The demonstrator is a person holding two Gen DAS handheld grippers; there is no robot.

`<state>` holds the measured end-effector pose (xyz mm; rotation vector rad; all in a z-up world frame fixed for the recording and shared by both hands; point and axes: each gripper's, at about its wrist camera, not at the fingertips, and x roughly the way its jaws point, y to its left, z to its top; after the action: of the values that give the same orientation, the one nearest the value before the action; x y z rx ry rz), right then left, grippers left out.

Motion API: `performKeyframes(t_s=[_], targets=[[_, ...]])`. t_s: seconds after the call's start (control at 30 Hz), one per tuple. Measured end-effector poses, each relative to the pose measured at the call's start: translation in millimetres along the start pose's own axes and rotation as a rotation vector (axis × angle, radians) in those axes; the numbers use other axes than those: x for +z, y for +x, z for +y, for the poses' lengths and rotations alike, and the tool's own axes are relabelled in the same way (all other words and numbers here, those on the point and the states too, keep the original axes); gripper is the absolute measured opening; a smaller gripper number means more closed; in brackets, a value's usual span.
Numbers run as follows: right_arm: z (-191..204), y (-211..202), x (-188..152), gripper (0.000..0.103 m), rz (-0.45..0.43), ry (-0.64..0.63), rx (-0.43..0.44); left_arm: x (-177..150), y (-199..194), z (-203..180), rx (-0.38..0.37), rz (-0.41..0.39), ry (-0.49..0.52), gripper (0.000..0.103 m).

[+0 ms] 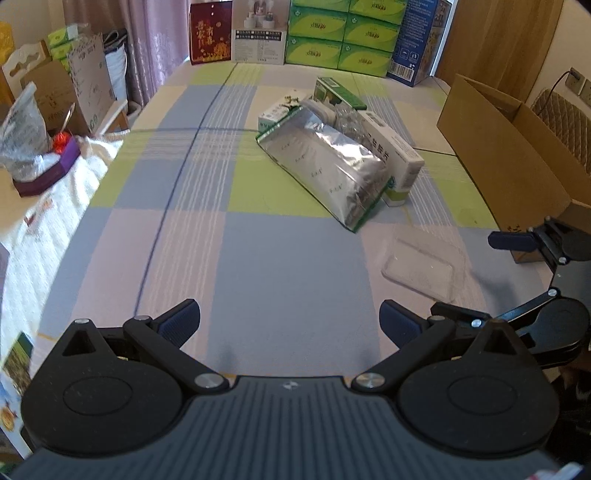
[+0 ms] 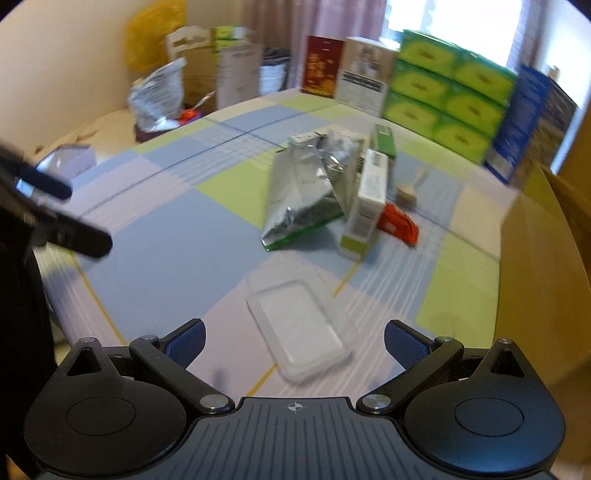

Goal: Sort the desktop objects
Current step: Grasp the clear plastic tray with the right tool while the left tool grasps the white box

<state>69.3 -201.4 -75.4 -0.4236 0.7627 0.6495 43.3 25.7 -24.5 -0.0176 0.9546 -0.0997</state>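
A heap of desktop objects lies mid-table: a silver foil bag point(image 1: 325, 166) point(image 2: 299, 195), a white box point(image 1: 395, 155) point(image 2: 369, 195) leaning on it, a green box point(image 1: 340, 92) point(image 2: 384, 140) behind, and a red packet point(image 2: 399, 221). A clear plastic tray point(image 1: 424, 266) point(image 2: 299, 325) lies nearer, just ahead of my right gripper point(image 2: 295, 339) point(image 1: 484, 277), which is open with the tray's near end between its fingers, untouched. My left gripper point(image 1: 290, 321) point(image 2: 70, 214) is open over bare cloth, left of the tray.
An open cardboard box point(image 1: 509, 155) point(image 2: 546, 258) stands along the right table edge. Green tissue boxes point(image 1: 343, 33) and other cartons line the far edge. A wooden-handled brush point(image 2: 406, 192) lies behind the heap. Bags and cartons point(image 1: 37, 140) crowd the left side off the table.
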Motion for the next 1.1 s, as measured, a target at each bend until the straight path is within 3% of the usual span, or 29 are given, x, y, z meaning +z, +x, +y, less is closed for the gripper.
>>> performKeyframes(t_s=[0.2, 0.37, 0.47, 0.63, 0.8, 1.1], targets=[[-11.6, 30.5, 1.9, 0.084, 0.064, -0.06, 0.046, 20.4, 11.2, 3.7, -0.013, -0.004, 0.008, 0.102], [-28.0, 46.3, 1.9, 0.062, 0.111, -0.02, 0.087, 37.5, 24.9, 2.3, -0.02, -0.003, 0.024, 0.102], [-30.9, 46.9, 0.6, 0.055, 0.105, -0.001, 0.109, 45.9, 35.2, 1.8, -0.025, 0.004, 0.023, 0.102], [-33.4, 41.9, -0.5, 0.054, 0.085, 0.027, 0.082, 59.3, 51.0, 2.1, -0.038, 0.019, 0.006, 0.102], [-52.4, 30.8, 0.2, 0.054, 0.059, 0.166, -0.01, 72.7, 61.6, -6.0, -0.065, 0.021, 0.01, 0.102], [-83.4, 25.3, -3.0, 0.054, 0.05, 0.279, -0.143, 107.6, 79.9, -59.8, -0.178, -0.024, 0.076, 0.092]])
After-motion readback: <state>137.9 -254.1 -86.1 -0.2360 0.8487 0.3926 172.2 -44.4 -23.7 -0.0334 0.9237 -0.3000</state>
